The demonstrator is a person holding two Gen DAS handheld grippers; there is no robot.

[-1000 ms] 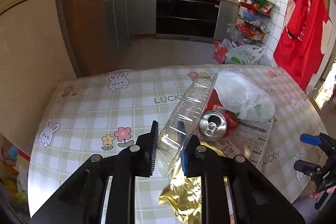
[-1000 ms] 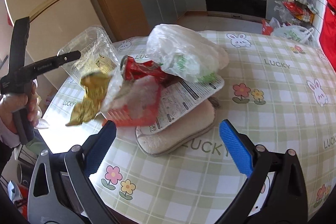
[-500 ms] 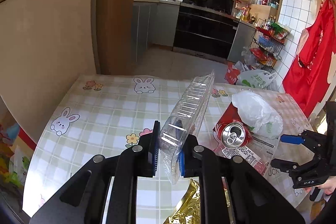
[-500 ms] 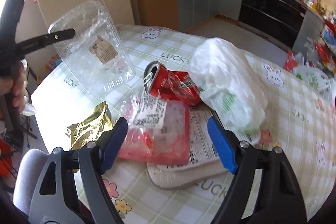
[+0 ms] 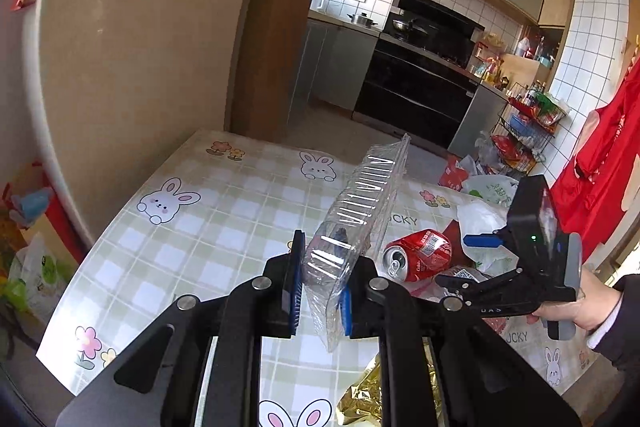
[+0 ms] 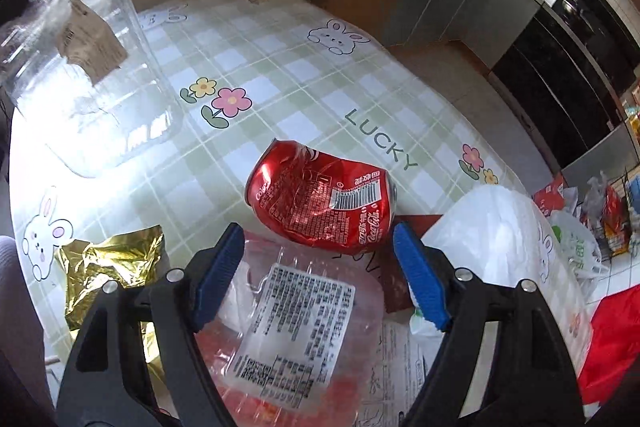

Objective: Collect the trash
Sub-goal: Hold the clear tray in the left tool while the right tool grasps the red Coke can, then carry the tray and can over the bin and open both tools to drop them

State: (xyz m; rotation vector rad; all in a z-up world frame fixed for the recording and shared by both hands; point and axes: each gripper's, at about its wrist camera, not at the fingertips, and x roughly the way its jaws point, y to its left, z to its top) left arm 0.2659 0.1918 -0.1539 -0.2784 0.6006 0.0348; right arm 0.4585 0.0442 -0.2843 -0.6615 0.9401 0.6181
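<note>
Only right wrist shows container's torn label, gold wrapper.

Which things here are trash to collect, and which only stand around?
For the job:
clear plastic box, held in the left gripper
crushed red can
gold wrapper
labelled plastic pack
white plastic bag

Just around:
fridge
stove
red apron

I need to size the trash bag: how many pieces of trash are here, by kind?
Clear plastic box: 1, held in the left tongs
Crushed red can: 1
Gold wrapper: 1
White plastic bag: 1
Labelled red food pack: 1
Printed paper sheet: 1
Total: 6
</note>
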